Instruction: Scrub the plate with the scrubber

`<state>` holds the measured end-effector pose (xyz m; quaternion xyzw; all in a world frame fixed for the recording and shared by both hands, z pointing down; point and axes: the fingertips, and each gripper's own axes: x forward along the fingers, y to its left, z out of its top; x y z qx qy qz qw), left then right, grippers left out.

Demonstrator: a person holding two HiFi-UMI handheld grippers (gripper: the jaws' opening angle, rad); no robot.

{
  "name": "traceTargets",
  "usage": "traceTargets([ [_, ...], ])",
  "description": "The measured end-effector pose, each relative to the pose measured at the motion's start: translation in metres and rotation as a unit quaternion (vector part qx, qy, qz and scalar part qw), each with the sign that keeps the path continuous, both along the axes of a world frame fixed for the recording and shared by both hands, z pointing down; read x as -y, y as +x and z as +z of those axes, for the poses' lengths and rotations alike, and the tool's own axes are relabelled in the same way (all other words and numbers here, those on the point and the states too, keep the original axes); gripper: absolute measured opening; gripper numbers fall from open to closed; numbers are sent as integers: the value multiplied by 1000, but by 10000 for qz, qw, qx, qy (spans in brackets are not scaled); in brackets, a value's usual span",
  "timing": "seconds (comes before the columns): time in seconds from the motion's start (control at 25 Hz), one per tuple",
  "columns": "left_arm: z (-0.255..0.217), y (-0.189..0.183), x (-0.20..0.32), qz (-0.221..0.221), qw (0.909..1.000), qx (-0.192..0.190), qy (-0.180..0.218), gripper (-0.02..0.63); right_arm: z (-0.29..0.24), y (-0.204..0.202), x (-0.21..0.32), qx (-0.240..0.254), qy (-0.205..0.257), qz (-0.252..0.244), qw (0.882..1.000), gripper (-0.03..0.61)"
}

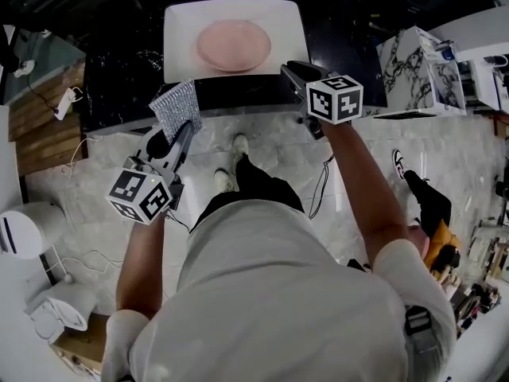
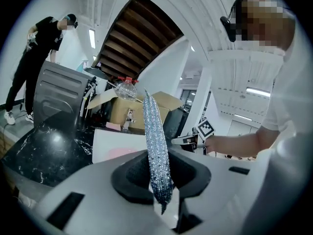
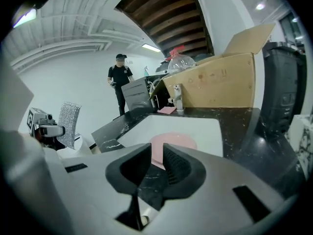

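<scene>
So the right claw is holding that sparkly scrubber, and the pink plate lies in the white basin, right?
Not quite. The left claw holds the sparkly scrubber, shut on it, as the left gripper view shows; the right claw is empty. The pink plate does lie in the white basin.

Lab w/ mock kitchen: marble counter [image 1: 119, 82], sink [image 1: 178, 30], cardboard box [image 3: 222, 84]

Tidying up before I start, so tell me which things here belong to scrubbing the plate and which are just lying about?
For the job: scrubber, clamped in the left tool; pink plate in the white basin; right tool, open and empty.
Lying about: marbled box; cardboard box; plastic bottle; power strip.
</scene>
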<state>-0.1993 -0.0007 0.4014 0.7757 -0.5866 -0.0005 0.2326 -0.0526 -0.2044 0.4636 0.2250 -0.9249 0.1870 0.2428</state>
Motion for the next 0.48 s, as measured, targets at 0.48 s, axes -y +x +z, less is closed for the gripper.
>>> traceTargets([
  [0.48,-1,-25,89,173,9998,67,-116,72,86,-44,102,-354,-1578,755,9839,73],
])
